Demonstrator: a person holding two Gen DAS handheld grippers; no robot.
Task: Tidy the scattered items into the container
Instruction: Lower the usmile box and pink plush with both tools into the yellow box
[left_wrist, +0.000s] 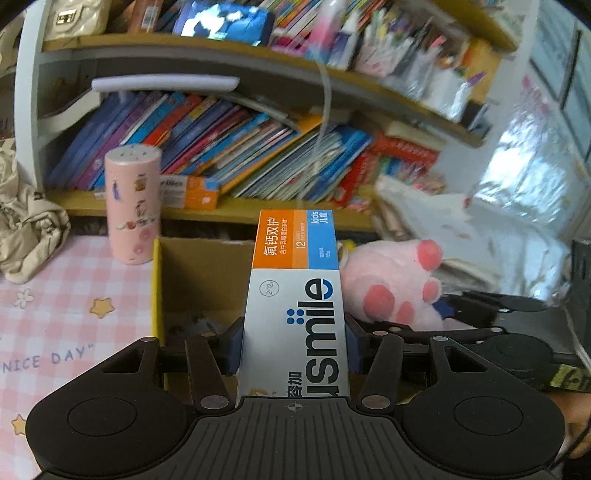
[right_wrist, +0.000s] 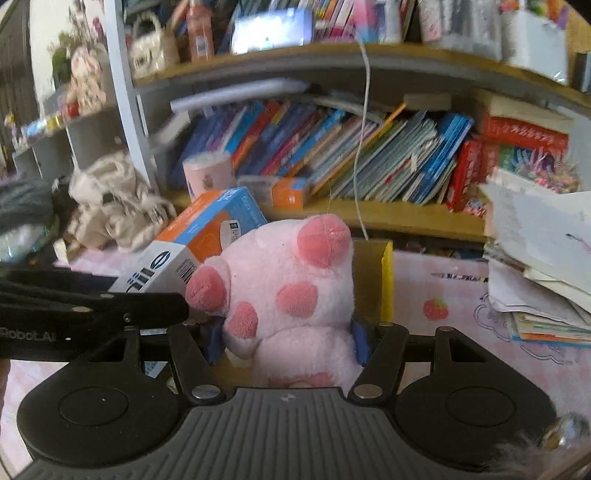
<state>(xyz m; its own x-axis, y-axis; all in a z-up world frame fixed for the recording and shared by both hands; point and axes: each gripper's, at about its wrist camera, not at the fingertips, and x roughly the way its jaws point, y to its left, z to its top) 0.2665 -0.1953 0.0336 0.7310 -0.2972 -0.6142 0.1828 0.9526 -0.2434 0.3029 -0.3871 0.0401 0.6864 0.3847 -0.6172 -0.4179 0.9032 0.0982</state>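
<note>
My left gripper (left_wrist: 293, 347) is shut on a white, orange and blue usmile toothpaste box (left_wrist: 295, 295) and holds it over the open cardboard box (left_wrist: 199, 273). My right gripper (right_wrist: 288, 339) is shut on a pink plush paw (right_wrist: 291, 291), held beside the toothpaste box (right_wrist: 192, 240) and in front of the cardboard box (right_wrist: 373, 280). The plush paw also shows at the right in the left wrist view (left_wrist: 391, 284). The left gripper's arm (right_wrist: 74, 306) shows at the left of the right wrist view.
A pink cylindrical canister (left_wrist: 132, 206) stands left of the cardboard box on the pink checked tablecloth (left_wrist: 66, 317). A bookshelf (left_wrist: 236, 155) runs behind. A crumpled cloth (left_wrist: 26, 225) lies at left. A paper stack (right_wrist: 539, 251) sits at right. A second toothpaste box (right_wrist: 280, 192) lies on the shelf.
</note>
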